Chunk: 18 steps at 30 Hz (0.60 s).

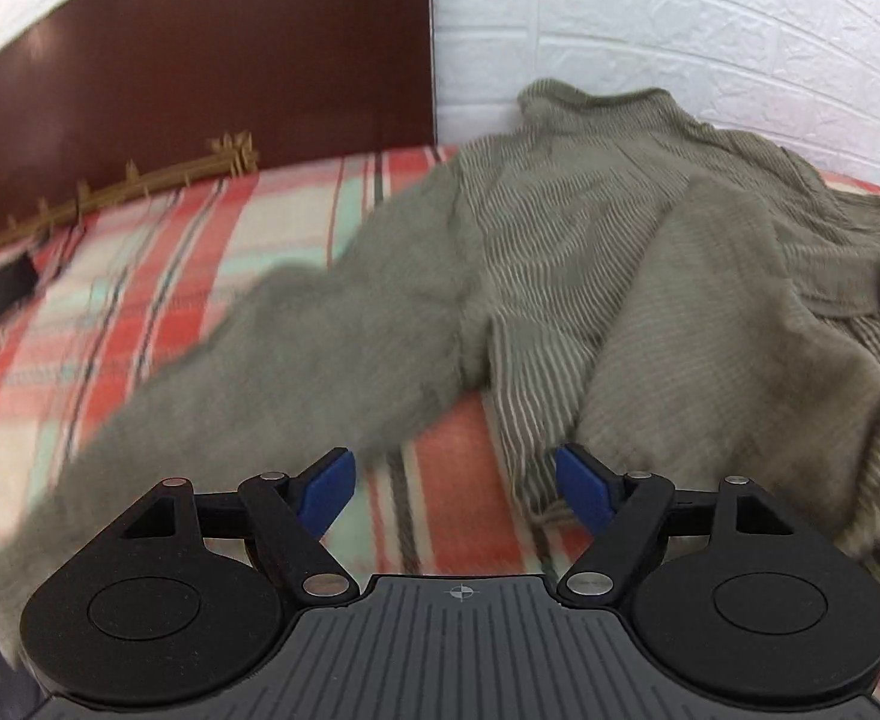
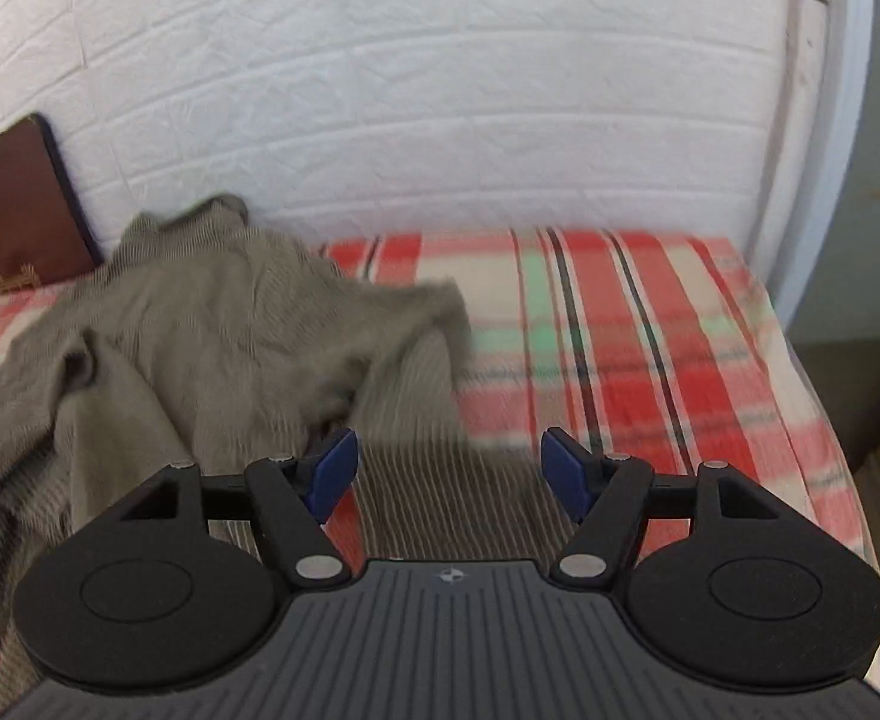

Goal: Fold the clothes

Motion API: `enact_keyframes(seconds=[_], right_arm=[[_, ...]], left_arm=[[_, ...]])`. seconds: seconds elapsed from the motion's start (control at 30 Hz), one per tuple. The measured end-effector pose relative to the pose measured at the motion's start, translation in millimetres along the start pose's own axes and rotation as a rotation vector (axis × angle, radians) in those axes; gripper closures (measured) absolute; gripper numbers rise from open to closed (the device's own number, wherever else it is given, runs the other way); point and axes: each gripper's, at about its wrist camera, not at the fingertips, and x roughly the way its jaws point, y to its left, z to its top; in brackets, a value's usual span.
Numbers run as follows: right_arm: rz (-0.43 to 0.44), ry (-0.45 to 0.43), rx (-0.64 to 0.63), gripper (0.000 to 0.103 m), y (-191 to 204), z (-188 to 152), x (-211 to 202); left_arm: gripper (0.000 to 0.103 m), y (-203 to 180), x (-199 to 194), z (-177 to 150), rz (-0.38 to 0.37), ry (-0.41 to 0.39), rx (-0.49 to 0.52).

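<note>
An olive-grey ribbed garment lies crumpled on the plaid bed, its top against the white wall. One part stretches toward the lower left in the left wrist view, blurred. My left gripper is open and empty, just above the bed between two parts of the garment. In the right wrist view the garment fills the left half. My right gripper is open and empty, over a striped edge of the garment.
The bed has a red, cream and green plaid blanket. A dark brown headboard stands at the left. A black device and a spiky brown strip lie near it. The bed's right edge drops off beside a wall.
</note>
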Motion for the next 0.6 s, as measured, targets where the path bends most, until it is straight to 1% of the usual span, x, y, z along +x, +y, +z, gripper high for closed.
enact_keyframes(seconds=[0.13,0.17,0.2,0.23,0.3,0.47,0.53,0.6], right_arm=[[-0.024,-0.011,-0.131,0.038,29.3,-19.0,1.1],[-0.028,-0.017,-0.169,0.040,37.4,-23.4,0.6],[-0.030,-0.009,-0.210,0.043,43.3,-27.3,1.6],[-0.031,0.001,-0.251,0.044,49.0,-31.1,2.7],[-0.039,0.028,-0.286,0.047,51.6,-38.5,7.3],[-0.041,0.063,-0.292,0.049,39.9,-50.7,8.7],[-0.034,0.082,-0.288,0.049,33.6,-57.3,8.3],[-0.033,0.081,-0.285,0.047,27.8,-65.2,5.5]], left_arm=[[0.018,-16.9,-9.5,9.9,0.021,-0.025,-0.015],[0.018,-22.9,-12.2,14.5,0.009,-0.039,-0.021],[0.018,-28.1,-17.7,19.3,-0.009,-0.050,-0.024],[0.018,-34.0,-23.2,24.1,-0.029,-0.060,-0.023],[0.018,-54.4,-30.2,34.4,-0.068,-0.070,0.017],[0.018,-122.4,-34.0,58.2,-0.169,-0.091,0.140],[0.018,-156.1,-27.7,65.9,-0.203,-0.092,0.170],[0.018,-190.9,-20.6,73.0,-0.234,-0.090,0.196]])
